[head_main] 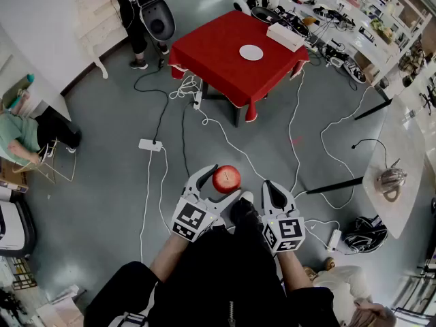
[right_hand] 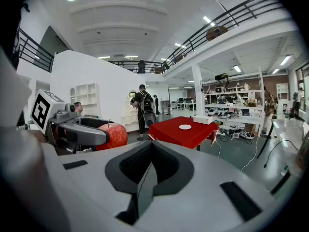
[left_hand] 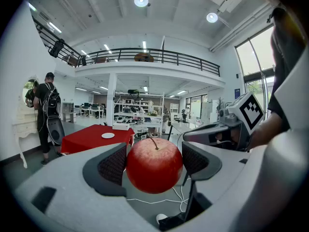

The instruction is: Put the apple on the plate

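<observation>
1. A large hall with a grey floor (head_main: 95, 182) crossed by white cables (head_main: 204, 121). A table (head_main: 211, 60) under a red cloth stands well ahead of the person who holds the grippers.
2. On the cloth lies a white plate (head_main: 251, 52) with its face bare. A white box (head_main: 285, 36) sits near it, towards the table's far right edge.
3. The apple (head_main: 226, 178), red with its stem pointing up, is off the table. It hangs above the floor in front of the person, well apart from the plate.
4. The left gripper (head_main: 219, 184) is clamped on the apple. Its jaws stand wide, and a dark ribbed pad presses each side of the fruit.
5. The right gripper (head_main: 274, 188) is just beside the left one. Its jaws are together and nothing is between them.
6. Benches (head_main: 354, 26) loaded with equipment run behind the table. In the left gripper view, a person with a backpack (left_hand: 47, 100) stands to the left of the table.
</observation>
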